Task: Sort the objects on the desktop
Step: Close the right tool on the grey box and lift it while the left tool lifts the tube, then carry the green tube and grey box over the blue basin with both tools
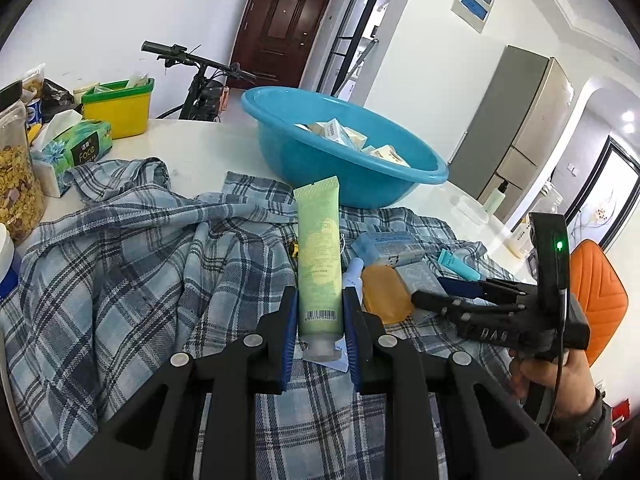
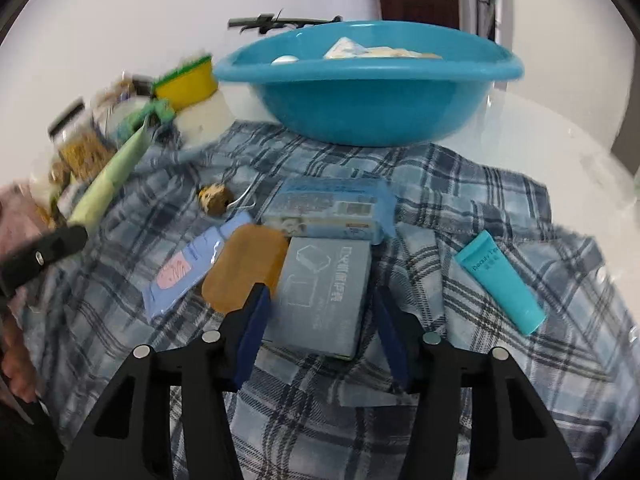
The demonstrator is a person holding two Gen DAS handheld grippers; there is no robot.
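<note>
My left gripper (image 1: pixel 320 304) is shut on a pale green tube (image 1: pixel 320 256), held upright above the plaid shirt (image 1: pixel 120 264); the tube also shows in the right wrist view (image 2: pixel 112 176). My right gripper (image 2: pixel 320 300) is open, its fingers on either side of a grey-blue box (image 2: pixel 324 296) lying on the shirt (image 2: pixel 480 360). It also shows in the left wrist view (image 1: pixel 460 292). Around the box lie an orange-brown pad (image 2: pixel 244 268), a blue packet (image 2: pixel 184 268), a blue wipes pack (image 2: pixel 332 208) and a teal tube (image 2: pixel 500 280). A blue basin (image 2: pixel 368 92) with small boxes stands behind.
A green tissue pack (image 1: pixel 76 148), a yellow bin with green rim (image 1: pixel 120 108) and a cereal jar (image 1: pixel 16 184) stand at the left of the white table. A small brown trinket (image 2: pixel 214 198) lies on the shirt. An orange chair (image 1: pixel 596 280) stands at the right.
</note>
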